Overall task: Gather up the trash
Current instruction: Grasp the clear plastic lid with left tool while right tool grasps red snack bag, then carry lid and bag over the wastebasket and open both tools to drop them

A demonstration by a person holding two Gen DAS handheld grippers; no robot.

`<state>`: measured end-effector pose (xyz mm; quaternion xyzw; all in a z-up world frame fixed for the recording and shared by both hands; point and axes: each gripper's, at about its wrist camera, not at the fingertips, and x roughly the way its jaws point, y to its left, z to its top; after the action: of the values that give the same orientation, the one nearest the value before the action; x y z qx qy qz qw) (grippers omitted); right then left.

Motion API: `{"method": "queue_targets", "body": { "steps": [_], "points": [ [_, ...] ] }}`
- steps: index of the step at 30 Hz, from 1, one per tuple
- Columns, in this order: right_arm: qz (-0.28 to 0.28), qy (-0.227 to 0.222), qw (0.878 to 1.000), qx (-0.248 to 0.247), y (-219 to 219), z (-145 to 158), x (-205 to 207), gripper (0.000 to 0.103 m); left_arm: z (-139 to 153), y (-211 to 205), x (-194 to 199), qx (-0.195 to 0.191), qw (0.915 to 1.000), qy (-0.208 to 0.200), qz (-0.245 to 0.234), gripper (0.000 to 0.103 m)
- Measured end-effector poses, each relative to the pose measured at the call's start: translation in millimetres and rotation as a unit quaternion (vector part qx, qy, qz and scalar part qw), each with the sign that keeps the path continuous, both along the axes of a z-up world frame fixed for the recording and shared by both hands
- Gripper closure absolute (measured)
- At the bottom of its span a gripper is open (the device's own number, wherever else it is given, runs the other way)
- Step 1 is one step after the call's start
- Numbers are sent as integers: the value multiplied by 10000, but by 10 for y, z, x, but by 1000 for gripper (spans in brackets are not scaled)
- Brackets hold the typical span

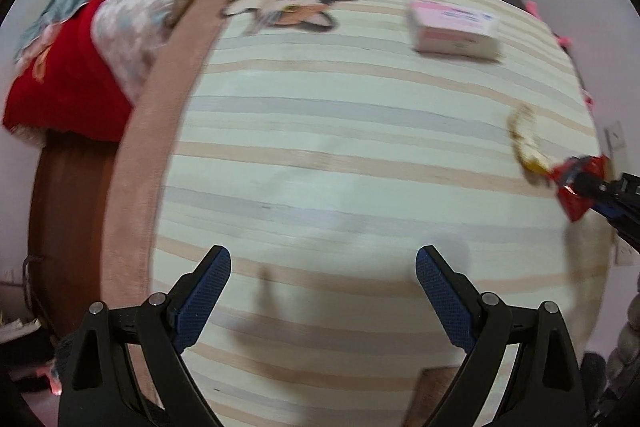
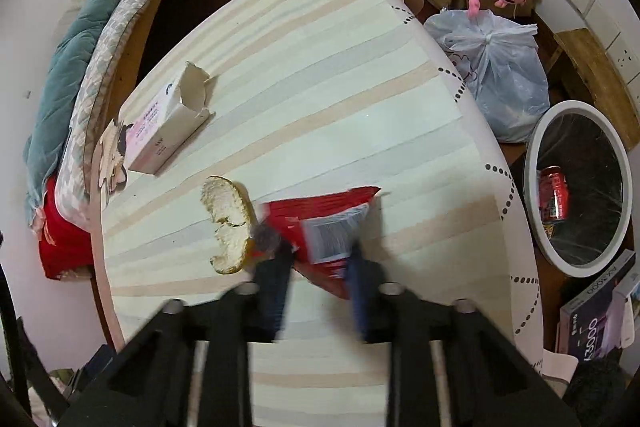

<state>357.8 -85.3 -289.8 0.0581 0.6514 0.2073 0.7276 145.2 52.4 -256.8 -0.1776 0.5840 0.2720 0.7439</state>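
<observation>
Right tool grips the red wrapper on the striped tabletop; left tool hangs wide open, holding nothing.

Striped tabletop [image 2: 320,75] spreads ahead of both tools. Off the right tool's right side sits the white-rimmed bin [image 2: 532,163], a red can [image 2: 553,197] inside. Far ahead-left lies the pink-and-white box [image 2: 160,131]. The red wrapper [image 2: 332,227] sits between the narrowed fingers of the right tool [image 2: 320,251], bread slice [image 2: 228,223] just to its left. Left tool [image 1: 324,279] hovers over bare stripes.
</observation>
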Motion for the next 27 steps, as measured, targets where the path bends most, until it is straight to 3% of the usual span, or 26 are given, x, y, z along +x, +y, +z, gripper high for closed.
{"method": "queue_targets", "body": {
  "steps": [3,11,12,16,21,27],
  "points": [
    [95,-56,9999,-39,-94,82,-99,85,-26,-173,68,-177,9992,-81,-361,9],
    [614,-135,9967,-517,-391,195,-574,85,-293,-443,287,-150,9960,92,-873,11],
    [620,-135,9965,-552,-416,180,-608,85,-312,-464,302,-111,9957,117,-913,18],
    [527,-1,9971,-555,-513,60,-683,85,-336,-517,331,-45,9951,116,-981,30],
    [492,-5,9971,-582,-523,30,-695,85,-297,-520,316,-51,9954,3,-960,66],
    [553,-48,9967,-591,-455,70,-714,85,-201,-551,249,191,9948,-84,-994,67]
  ]
}}
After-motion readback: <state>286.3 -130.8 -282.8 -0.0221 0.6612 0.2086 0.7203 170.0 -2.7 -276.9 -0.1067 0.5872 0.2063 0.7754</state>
